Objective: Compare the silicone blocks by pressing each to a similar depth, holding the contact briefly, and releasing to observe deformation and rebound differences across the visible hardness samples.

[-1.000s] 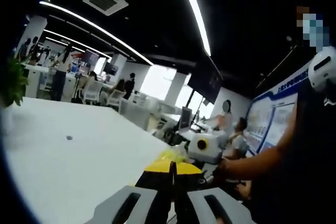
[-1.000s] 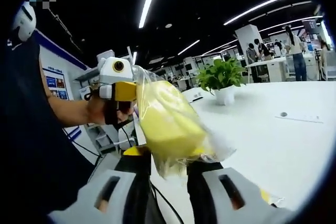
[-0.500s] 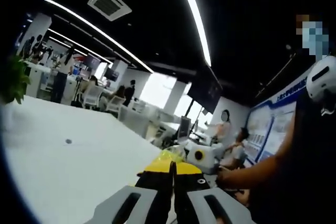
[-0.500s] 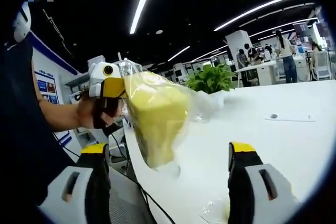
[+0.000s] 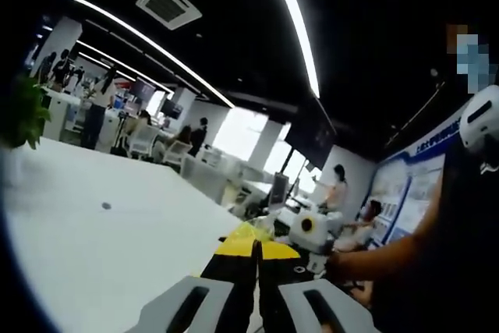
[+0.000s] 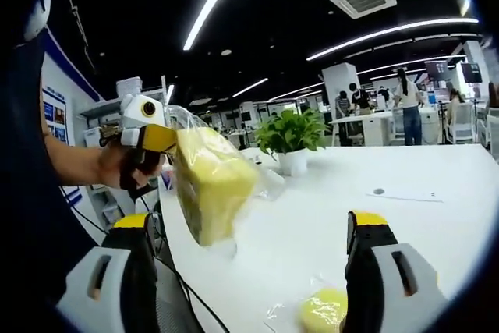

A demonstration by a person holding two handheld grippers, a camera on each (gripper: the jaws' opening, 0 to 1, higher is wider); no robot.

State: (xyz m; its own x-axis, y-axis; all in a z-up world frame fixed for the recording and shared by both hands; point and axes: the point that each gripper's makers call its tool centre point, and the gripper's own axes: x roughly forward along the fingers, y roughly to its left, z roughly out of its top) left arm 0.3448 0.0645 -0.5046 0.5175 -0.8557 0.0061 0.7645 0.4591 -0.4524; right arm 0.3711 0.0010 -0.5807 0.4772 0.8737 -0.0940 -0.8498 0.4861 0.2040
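Right gripper view: my right gripper (image 6: 253,228) has its jaws spread wide apart, grey bodies with black fingers and yellow tips, nothing between them. Ahead and up to the left hangs a yellow silicone block (image 6: 210,185), chunky and rounded, soft-looking, wrapped in a clear crinkly plastic bag (image 6: 234,193) whose loose lower end dangles. The bag's top corner is pinched by the left gripper (image 6: 160,139), which comes in from the left with a hand (image 6: 117,168) around its handle. So the block hangs in the air, clear of my right jaws, closer to the left finger than to the right one. It hangs over the near edge of a smooth white table (image 6: 405,224). Low between my jaws, near the right finger, a second yellow block (image 6: 323,311), roundish and also in clear film, lies on the table. A potted green plant (image 6: 290,136) in a white pot stands further back on the tabletop. A small dark dot (image 6: 379,191) sits on the table to the right.

Left gripper view: my left gripper (image 5: 255,246) has its jaws pressed together, yellow tips touching. A sliver of yellow-green bagged material (image 5: 243,230) pokes out just beyond the tips, clamped there. The white table (image 5: 93,247) spreads to the left. The person's forearm (image 5: 382,259) comes in from the right.
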